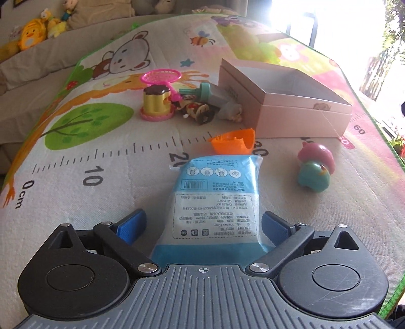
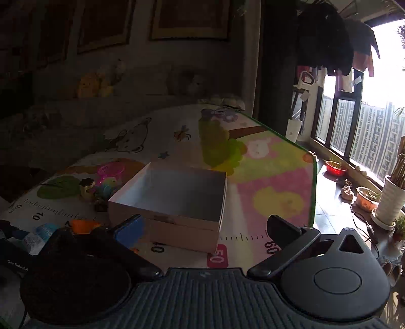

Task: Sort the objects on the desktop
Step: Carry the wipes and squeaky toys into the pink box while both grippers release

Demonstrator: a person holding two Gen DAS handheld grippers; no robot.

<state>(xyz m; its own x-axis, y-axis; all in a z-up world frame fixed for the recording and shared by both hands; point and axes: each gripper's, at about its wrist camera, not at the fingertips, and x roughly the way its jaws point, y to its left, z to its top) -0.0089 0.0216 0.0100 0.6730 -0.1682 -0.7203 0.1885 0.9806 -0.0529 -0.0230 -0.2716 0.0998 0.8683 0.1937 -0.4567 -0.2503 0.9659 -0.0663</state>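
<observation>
Your left gripper [image 1: 202,225] fingers stand apart around the soft, slippery wipes packet [image 1: 214,200]; pinch its sides mid-body, while the right gripper [image 2: 205,227] gapes empty.

A home, likely a living room or child's play corner, cartoon play mat [image 1: 106,141] with printed ruler, plush toys [image 1: 33,35] on a sofa, framed pictures [image 2: 189,20] dimly seen, potted plants [image 2: 367,200] by a window [image 2: 367,131], laundry hanging
</observation>
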